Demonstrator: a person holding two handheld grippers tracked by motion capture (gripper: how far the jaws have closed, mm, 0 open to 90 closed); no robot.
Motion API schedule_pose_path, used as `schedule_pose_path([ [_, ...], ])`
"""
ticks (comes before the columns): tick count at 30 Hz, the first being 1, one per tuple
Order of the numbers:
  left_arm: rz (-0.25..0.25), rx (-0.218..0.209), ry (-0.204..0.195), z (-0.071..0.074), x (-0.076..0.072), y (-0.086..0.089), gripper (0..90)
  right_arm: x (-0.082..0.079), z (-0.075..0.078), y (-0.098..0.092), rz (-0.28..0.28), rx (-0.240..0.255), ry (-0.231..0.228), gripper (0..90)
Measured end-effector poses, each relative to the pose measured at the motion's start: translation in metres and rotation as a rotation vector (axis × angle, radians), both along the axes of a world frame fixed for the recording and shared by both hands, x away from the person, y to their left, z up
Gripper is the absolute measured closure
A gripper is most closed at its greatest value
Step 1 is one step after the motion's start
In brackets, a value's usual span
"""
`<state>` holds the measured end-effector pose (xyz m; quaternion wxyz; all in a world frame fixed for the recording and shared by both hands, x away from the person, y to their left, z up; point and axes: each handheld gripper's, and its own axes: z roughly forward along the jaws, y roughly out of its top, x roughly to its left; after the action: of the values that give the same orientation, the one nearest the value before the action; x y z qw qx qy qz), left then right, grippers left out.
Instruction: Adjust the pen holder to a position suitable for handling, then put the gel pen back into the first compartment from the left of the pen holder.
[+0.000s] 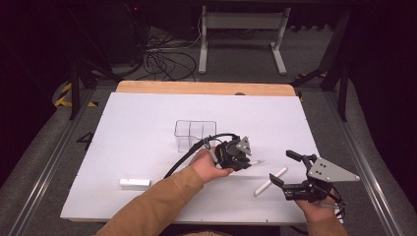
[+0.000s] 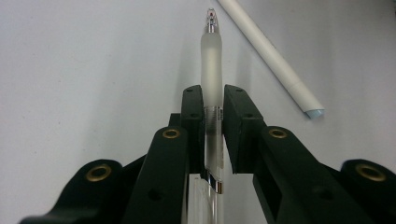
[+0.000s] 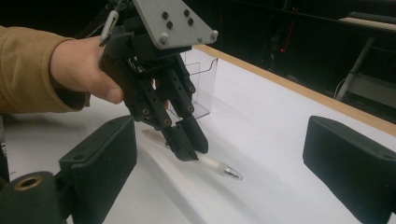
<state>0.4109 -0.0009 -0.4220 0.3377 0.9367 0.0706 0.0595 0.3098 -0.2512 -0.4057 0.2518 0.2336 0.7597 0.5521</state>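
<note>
The left gripper [image 1: 244, 160] is closed on a pen [image 2: 211, 60], with both pads pressing the barrel just behind the frosted grip. The pen sticks out forward past the jaws, tip free, just above the white surface [image 1: 137, 132], somewhat right of its middle. In the right gripper view the pen [image 3: 215, 166] is tilted, tip low and close to the surface.

The pen looks light and stiff, with a smooth clear barrel that could slip or turn between the flat pads; the frosted part seems softer and would probably give a surer hold. It is thin, so a hard squeeze is not needed.

The right gripper [image 1: 287, 172] hangs with its jaws wide apart and nothing between them, near the front right corner. A white stick [image 1: 270, 181] lies between the two grippers, near the pen's tip.

A clear box [image 1: 194, 134] stands just behind the left gripper, toward the far edge. The path there seems open, and much free surface lies on the left; a small white block [image 1: 134, 182] lies near the front edge.
</note>
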Motion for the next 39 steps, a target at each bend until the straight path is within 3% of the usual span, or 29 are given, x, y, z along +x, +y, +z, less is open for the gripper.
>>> schedule_pose_path([
  [14, 0.028, -0.082, -0.003, 0.018, -0.001, 0.014, 79.2, 0.001, 0.001, 0.000, 0.004, 0.009, -0.003, 10.3],
  [30, 0.107, -0.283, -0.063, 0.054, -0.005, 0.050, 79.1, 0.001, 0.001, 0.003, 0.009, 0.001, -0.002, 10.3],
  [39, 0.206, -0.392, -0.116, 0.067, 0.002, 0.077, 79.1, 0.001, 0.001, 0.002, 0.009, 0.001, -0.004, 10.3],
])
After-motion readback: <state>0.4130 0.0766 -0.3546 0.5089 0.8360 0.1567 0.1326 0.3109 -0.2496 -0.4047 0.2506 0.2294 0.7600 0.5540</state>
